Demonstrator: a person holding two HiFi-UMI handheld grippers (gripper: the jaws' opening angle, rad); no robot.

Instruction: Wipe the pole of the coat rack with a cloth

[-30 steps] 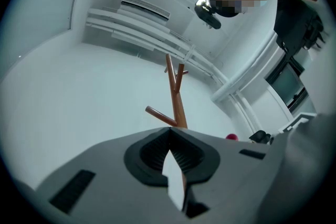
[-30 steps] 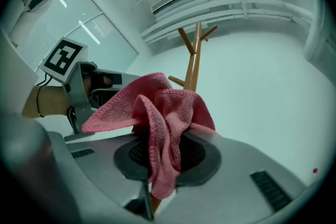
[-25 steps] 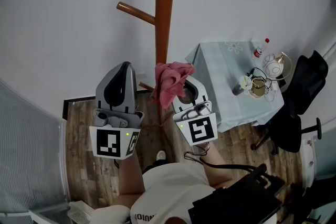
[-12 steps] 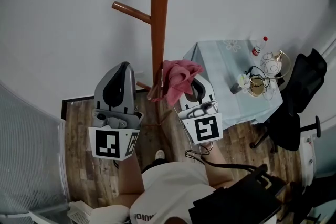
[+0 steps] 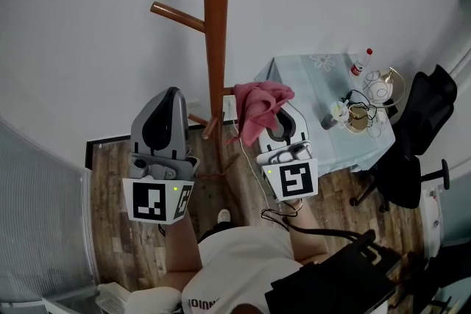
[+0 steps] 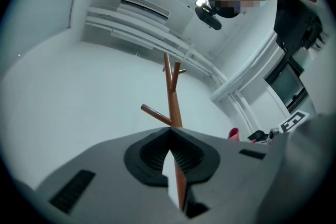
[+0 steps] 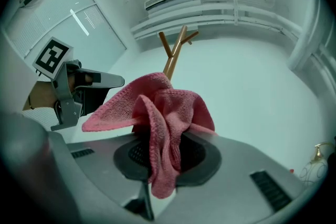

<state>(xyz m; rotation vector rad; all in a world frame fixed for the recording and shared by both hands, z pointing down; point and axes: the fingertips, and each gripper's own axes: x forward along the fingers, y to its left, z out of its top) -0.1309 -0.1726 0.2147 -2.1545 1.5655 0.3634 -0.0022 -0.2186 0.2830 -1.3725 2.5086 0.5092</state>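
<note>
2 tools are held up side by side before a white wall. The right tool (image 5: pixel 275 112) (image 7: pixel 164 148) has its jaws clamped on a pink cloth (image 5: pixel 259 102) (image 7: pixel 169 106), which bunches above the jaw tips and hangs down between them in a fold. The left tool (image 5: pixel 171 93) (image 6: pixel 169 131) holds nothing; its jaw tips meet, with only a thin slit lower down.

Seen from the head view, the cloth sits just to the right of the brown pole (image 5: pixel 215 48), at its lower part, with a small gap between them, so the two look apart. The left tool is on the pole's other side, near it and about level with the cloth.

From the right tool view the pole (image 7: pixel 169 67) rises straight behind the cloth, so that gap is hidden there. From the left tool view the pole (image 6: pixel 171 96) stands right past the jaw tips and shows through the slit, and only a scrap of pink shows at the far right.

Only the head view takes in the pegs (image 5: pixel 176 13), the wood floor (image 5: pixel 110 180), the pale blue desk (image 5: pixel 294 84) with a bottle (image 5: pixel 358 67), and a black chair (image 5: pixel 418 140).
</note>
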